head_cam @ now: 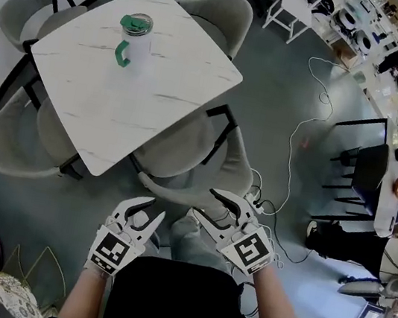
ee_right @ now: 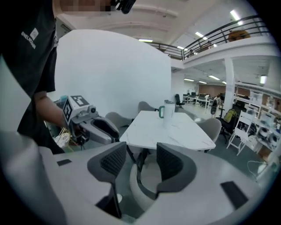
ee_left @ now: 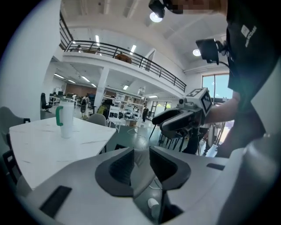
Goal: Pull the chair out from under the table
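My left gripper [head_cam: 156,209], right gripper [head_cam: 203,202]: both unclenched, nothing gripped, jaws spread toward back rim, I judge ready to take it on two sides. Chair [head_cam: 204,170] just ahead, seat tucked under table [head_cam: 138,118]. Cup [head_cam: 132,41] beyond, so pull gently.

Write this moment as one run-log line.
phase: approaching grey padded chair | chair: tucked under white marble-look table | left gripper: open, empty, close to chair | right gripper: open, empty, close to chair
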`<action>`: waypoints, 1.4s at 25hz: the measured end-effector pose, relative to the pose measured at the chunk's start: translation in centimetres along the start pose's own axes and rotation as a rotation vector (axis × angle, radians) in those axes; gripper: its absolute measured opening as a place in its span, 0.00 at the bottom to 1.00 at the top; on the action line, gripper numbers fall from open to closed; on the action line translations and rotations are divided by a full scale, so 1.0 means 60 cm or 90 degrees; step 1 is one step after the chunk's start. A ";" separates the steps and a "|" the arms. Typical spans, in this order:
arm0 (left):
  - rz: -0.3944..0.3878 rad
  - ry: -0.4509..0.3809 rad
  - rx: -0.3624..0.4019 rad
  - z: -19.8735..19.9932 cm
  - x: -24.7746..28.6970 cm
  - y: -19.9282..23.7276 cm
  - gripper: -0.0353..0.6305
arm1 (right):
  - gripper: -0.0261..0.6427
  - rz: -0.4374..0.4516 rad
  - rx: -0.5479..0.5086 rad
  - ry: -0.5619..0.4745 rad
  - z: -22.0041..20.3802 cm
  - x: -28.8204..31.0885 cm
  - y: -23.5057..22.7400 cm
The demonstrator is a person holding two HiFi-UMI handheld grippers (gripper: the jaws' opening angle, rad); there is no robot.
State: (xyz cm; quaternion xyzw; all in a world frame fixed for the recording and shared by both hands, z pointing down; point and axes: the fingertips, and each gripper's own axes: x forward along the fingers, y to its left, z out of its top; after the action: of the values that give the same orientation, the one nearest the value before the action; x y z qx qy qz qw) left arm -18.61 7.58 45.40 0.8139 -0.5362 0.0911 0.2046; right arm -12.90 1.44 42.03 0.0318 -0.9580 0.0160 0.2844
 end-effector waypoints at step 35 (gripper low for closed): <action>-0.242 0.290 0.166 -0.322 0.316 -0.064 0.42 | 0.48 0.095 -0.358 0.466 -0.446 0.091 -0.058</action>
State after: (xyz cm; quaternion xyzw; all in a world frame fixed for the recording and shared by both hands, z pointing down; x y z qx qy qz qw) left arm -5.99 1.35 68.85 0.8773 -0.2991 0.2991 0.2267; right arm -2.69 -0.98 67.45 -0.1233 -0.7617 -0.2140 0.5990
